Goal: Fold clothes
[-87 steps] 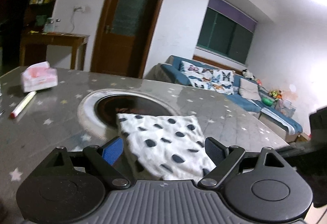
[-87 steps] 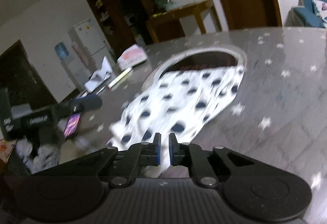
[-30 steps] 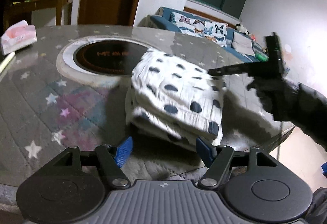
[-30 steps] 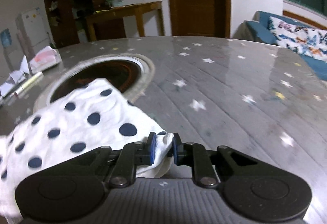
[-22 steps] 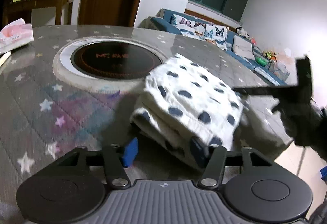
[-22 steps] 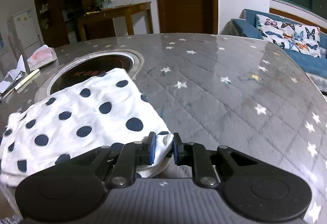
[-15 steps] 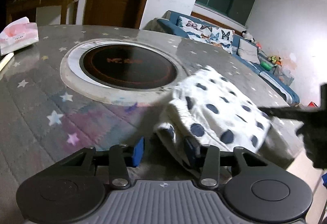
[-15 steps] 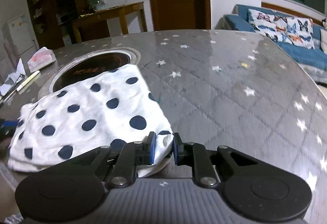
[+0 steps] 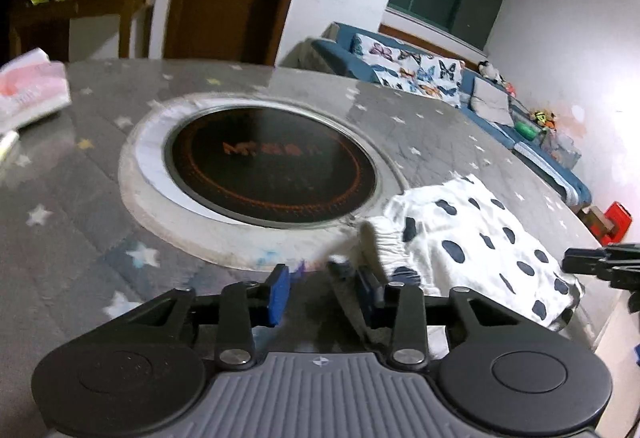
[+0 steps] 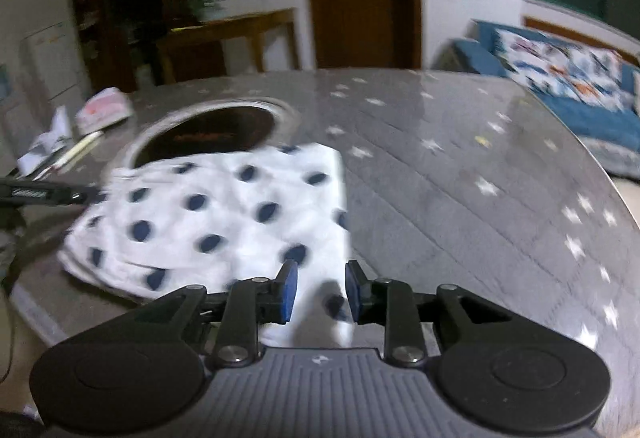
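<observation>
Over on the left of the left wrist view, a pink tissue pack sits at the far edge of the star-patterned surface, and the round black induction cooktop fills the middle. The left tool has its jaws parting, with nothing between them; the folded polka-dot garment lies just beside its right-hand pad, lower right of frame, close to the surface's edge. That looks like a finished bundle set down out of the way of the cooktop. At the far right edge, the right tool pokes in just past the garment's corner. In the right wrist view, the left tool shows as a dark bar at the left edge, touching or nearly touching the bundle. The garment spreads across centre-left, one edge overlapping the cooktop's rim; only this view shows that. The right tool is spreading its jaws too, cloth lying between them, the pads apparently clear of it, so I judge this a release.
</observation>
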Tool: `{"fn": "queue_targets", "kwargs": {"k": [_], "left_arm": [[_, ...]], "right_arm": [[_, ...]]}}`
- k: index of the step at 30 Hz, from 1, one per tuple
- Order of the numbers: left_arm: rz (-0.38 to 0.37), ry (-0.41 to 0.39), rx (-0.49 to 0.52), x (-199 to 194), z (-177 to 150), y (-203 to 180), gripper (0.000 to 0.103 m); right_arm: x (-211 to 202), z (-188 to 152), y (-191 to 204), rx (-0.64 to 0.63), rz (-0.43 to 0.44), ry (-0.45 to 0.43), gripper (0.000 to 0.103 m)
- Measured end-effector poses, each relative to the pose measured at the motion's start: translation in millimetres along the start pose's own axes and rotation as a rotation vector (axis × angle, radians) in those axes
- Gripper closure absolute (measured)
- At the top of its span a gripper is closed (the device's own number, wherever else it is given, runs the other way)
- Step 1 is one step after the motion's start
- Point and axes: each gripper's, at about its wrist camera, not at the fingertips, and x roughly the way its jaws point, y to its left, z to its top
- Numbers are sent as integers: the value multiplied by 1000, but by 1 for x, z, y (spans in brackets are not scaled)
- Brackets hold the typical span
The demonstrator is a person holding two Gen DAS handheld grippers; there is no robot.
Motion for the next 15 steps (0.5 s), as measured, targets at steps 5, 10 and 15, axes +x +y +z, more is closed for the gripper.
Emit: {"fn": "queue_targets", "kwargs": {"k": [5,10,15], "left_arm": [[20,-9,-73,-18,0,4,40],[0,-11,-124,-28,3,-5,27],[-32,17,-212,-26,6,-10,24]], "right_arm": [[5,17,48,-214,160,-16,67],[14,23,108,-462,313,-17,50],[30,11,163,-707,365,9,49]]}}
